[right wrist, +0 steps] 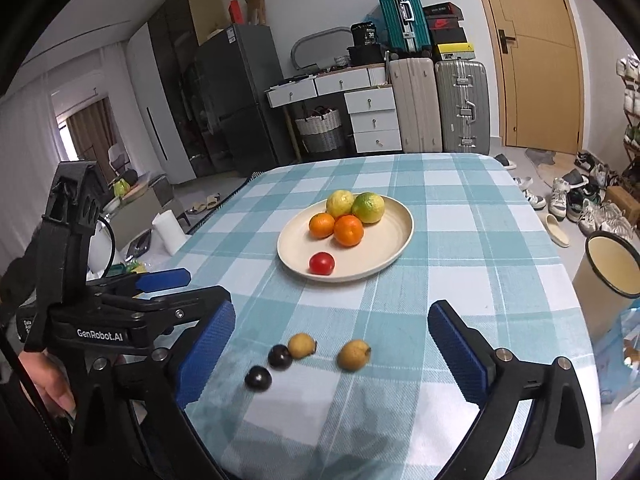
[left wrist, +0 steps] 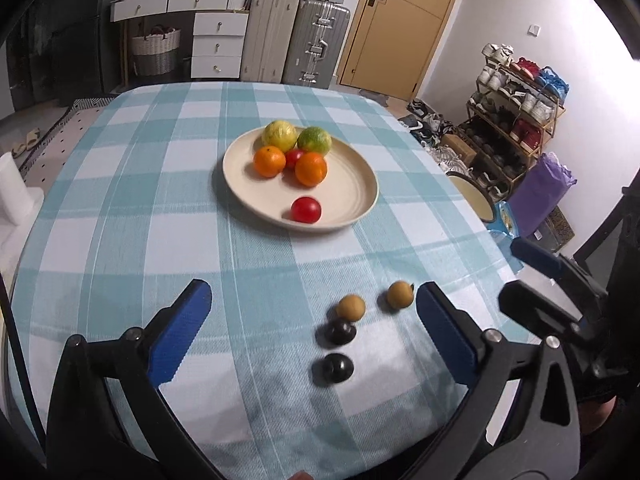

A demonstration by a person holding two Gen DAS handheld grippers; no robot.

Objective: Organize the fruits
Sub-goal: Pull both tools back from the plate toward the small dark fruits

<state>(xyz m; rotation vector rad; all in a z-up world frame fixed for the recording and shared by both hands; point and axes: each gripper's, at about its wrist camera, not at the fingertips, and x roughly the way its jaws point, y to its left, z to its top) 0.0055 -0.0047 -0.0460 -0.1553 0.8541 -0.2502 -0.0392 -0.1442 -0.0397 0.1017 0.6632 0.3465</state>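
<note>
A cream plate [left wrist: 352, 196] [right wrist: 396, 236] on the checked tablecloth holds a yellow citrus [left wrist: 279, 135], a green citrus [left wrist: 315, 140], two oranges [left wrist: 269, 161] [left wrist: 311, 168] and two red tomatoes [left wrist: 305, 209] [left wrist: 294, 157]. On the cloth nearer me lie two tan longans [left wrist: 351, 307] [left wrist: 400, 295] and two dark grapes [left wrist: 341, 331] [left wrist: 336, 367]; they also show in the right wrist view [right wrist: 302, 345] [right wrist: 353, 355] [right wrist: 279, 356] [right wrist: 258, 378]. My left gripper [left wrist: 312, 336] is open and empty, just above the small fruits. My right gripper [right wrist: 332, 344] is open and empty beside it.
The table's right edge drops to a cream bin [right wrist: 612, 264] and a shoe rack [left wrist: 516, 112]. Suitcases [right wrist: 440, 104], drawers and a door [left wrist: 400, 20] stand beyond the far edge. A white roll [left wrist: 12, 188] sits left of the table.
</note>
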